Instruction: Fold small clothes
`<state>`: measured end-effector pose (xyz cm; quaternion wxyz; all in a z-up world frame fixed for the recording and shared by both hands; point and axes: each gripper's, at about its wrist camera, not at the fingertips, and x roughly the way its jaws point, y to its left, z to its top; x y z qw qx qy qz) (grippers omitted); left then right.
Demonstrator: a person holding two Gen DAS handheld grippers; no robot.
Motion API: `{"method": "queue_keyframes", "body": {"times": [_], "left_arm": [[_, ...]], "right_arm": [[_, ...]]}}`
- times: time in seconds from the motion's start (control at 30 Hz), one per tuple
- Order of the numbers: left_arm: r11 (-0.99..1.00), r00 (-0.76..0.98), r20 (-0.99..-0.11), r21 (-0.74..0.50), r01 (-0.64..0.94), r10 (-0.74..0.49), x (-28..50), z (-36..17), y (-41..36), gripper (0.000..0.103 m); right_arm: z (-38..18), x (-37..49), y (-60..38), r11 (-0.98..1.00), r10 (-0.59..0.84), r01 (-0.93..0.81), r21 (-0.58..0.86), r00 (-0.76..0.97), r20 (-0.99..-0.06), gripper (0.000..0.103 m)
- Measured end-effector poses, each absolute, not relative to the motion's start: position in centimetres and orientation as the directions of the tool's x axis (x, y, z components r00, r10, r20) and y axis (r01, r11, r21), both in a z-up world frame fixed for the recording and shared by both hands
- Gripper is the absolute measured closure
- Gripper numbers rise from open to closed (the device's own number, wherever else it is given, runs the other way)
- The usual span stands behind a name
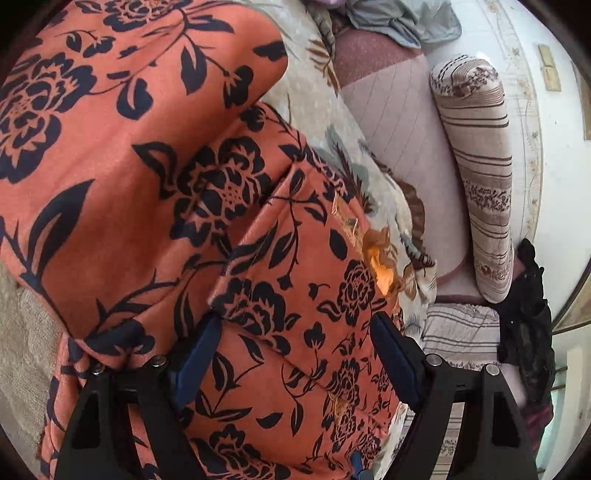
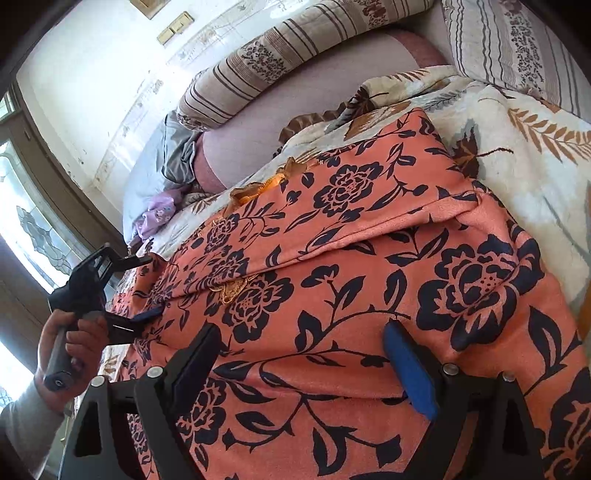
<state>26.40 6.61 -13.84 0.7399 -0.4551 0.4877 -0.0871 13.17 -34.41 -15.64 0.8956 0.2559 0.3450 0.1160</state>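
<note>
Nearby, leaf-print quilt (image 2: 517, 122), striped bolster (image 1: 480, 177), grey cloth (image 1: 406, 22)

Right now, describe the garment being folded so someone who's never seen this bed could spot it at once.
On the bed, over the cream leaf-print quilt, lies the orange garment, partly folded. Its dark navy flower-and-vine print sets it apart from the striped bolster and the crumpled grey cloth beyond.

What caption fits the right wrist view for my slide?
Right gripper, jaws open, poised over a folded orange floral garment on a leaf-print blanket.
</note>
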Motion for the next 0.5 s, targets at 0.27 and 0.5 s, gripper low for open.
{"method": "queue_keyframes", "body": {"times": [0.27,0.5], "left_arm": [[0.684,0.479,-0.776,-0.610,-0.401,-0.411,27.1,-13.2,6.4,0.098],[0.890,0.532,-0.817,-0.393,-0.230,-0.223,24.4,-10.5,2.0,0.098]], "right_arm": [[-15.5,13.4,-34.0,0.836,0.394,-0.027,0.547,0.724,-0.566,0.012],[-14.2,14.5,-41.3,0.501,0.455,0.173,0.848,0.781,-0.428,0.032]]}}
